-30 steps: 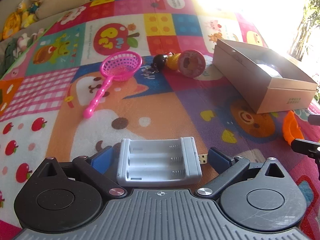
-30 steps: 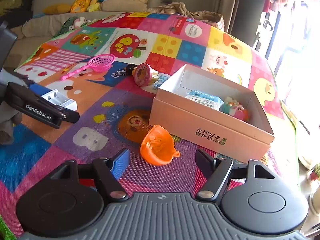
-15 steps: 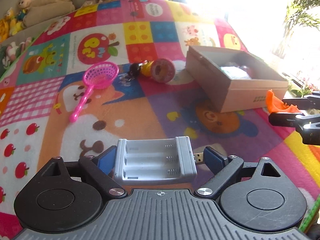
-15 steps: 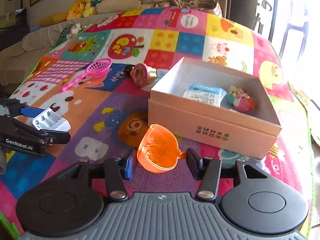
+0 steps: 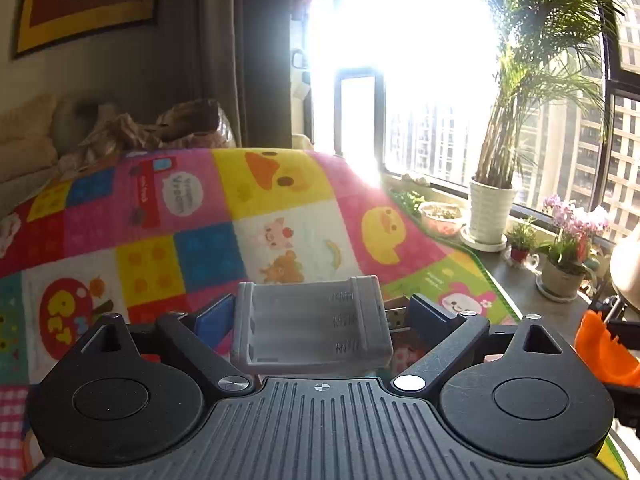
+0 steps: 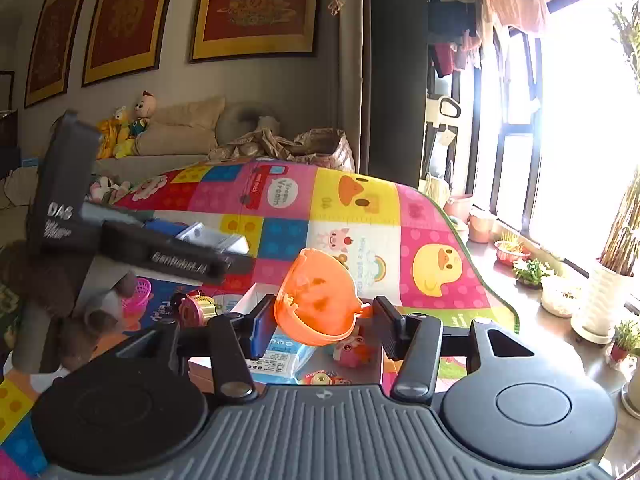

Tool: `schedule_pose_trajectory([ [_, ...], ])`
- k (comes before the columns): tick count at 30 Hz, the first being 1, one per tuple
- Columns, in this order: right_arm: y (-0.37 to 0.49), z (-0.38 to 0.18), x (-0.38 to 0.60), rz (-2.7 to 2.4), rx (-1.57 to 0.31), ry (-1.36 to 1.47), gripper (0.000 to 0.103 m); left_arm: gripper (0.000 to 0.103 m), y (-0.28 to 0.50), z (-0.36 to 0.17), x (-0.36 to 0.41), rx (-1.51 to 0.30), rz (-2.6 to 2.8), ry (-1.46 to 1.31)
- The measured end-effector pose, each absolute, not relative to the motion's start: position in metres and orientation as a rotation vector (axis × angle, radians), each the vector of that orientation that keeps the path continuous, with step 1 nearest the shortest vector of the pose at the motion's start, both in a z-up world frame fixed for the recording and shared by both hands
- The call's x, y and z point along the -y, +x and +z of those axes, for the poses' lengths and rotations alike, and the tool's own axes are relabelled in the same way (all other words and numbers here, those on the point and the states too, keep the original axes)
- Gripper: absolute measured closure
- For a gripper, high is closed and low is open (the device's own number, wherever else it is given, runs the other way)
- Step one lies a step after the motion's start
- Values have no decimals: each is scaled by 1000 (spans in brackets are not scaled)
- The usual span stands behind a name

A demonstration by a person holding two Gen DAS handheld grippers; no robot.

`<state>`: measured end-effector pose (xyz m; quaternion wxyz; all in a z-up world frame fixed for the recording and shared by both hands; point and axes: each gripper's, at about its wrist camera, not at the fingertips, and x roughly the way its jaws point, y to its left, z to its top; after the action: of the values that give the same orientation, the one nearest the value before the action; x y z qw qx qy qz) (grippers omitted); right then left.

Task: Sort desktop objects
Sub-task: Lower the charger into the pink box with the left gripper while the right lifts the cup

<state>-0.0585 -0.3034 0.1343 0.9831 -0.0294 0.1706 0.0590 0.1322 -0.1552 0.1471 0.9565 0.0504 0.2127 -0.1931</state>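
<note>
Battery holder [image 5: 312, 326], grey plastic, sits clamped between the blue pads of the left gripper [image 5: 320, 316], held above the patchwork play mat [image 5: 256, 208]. Only the left view shows its three empty slots and the plug on its right end. Right of it, the right gripper [image 6: 325, 320] is closed on an orange bowl [image 6: 318, 298]. Only the right view shows the box [image 6: 248, 300] below the bowl, with a blue packet [image 6: 280, 358] and pink toy [image 6: 354, 350] inside.
</note>
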Motion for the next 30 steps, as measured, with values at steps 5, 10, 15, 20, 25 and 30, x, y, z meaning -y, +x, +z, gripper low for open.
schedule_pose_trajectory([
  [5,-32,106,318,71,-429,-32,51,2,143,135,132,-493,-350,-2],
  [10,-8,89,318,60,-465,-16,51,2,111,99,92,-563,-277,26],
  [15,26,83,300,53,-449,-57,51,2,77,60,54,-657,-235,35],
  [20,35,77,283,62,-471,-74,34,1,53,33,11,-702,-141,14],
  [25,17,64,250,147,-516,-152,31,1,36,18,-18,-682,-23,38],
  [30,17,61,219,214,-565,-195,27,1,29,14,-34,-636,36,68],
])
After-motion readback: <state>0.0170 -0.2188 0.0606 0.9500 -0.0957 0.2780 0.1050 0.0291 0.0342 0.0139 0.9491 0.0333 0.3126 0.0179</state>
